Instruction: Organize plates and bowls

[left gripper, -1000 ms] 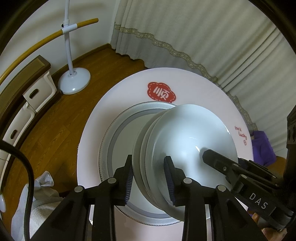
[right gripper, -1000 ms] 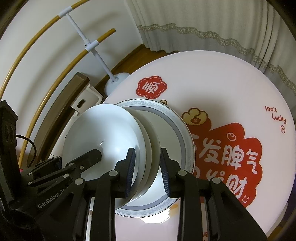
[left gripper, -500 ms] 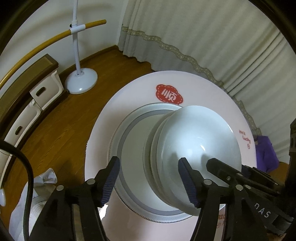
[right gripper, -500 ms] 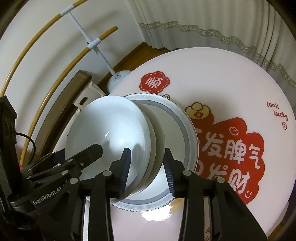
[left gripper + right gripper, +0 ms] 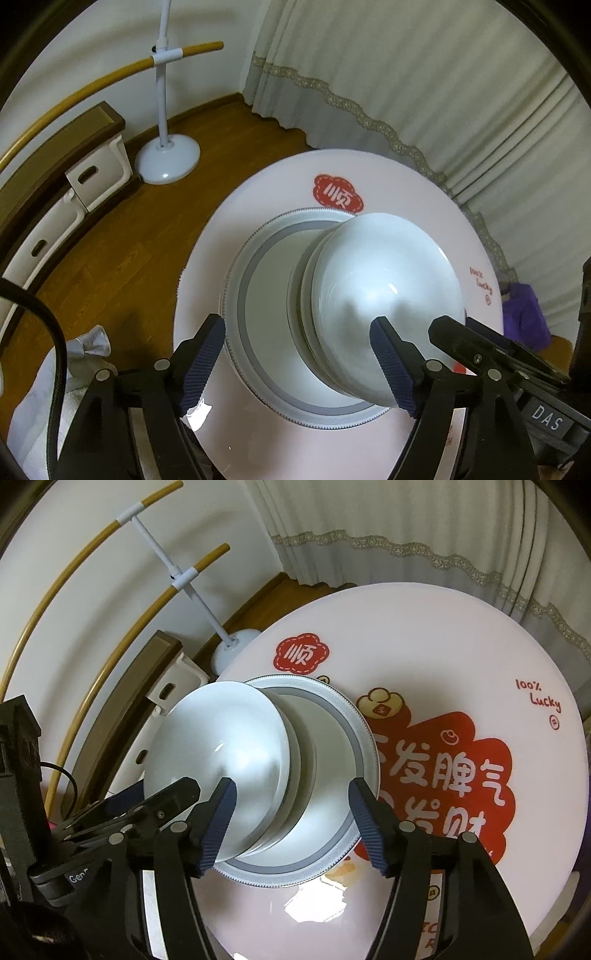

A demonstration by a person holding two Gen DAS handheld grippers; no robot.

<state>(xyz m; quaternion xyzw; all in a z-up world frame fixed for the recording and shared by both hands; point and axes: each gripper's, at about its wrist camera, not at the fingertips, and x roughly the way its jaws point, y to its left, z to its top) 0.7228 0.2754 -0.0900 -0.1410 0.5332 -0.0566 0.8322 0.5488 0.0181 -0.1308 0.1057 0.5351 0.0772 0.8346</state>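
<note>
My left fingers are spread wide, and nothing is pinched between them. Between their blue pads I look down on a stack of white bowls, nested one inside another and sitting on a plate with a grey patterned rim. The right-hand pad overlaps the near edge of the top bowl in this view; I cannot tell whether it touches it. The left-hand pad sits at the plate's outer rim.

My right fingers are spread as well, holding nothing. From that side the bowls lean toward the left of the view, with the top bowl's shiny inside facing the camera, and the plate shows beneath and to the right of them. My left pad crosses the lower edge of the top bowl in the picture, while the right pad is over the plate's rim.

The plate lies on a round pink table printed with red shapes and Chinese characters, plus the words "100% Lucky" near its far edge. Each pair of fingers shows at the edge of the other's view, close beside the bowls.

Beyond the table are a wooden floor, pale curtains, and a white stand with a round base.
</note>
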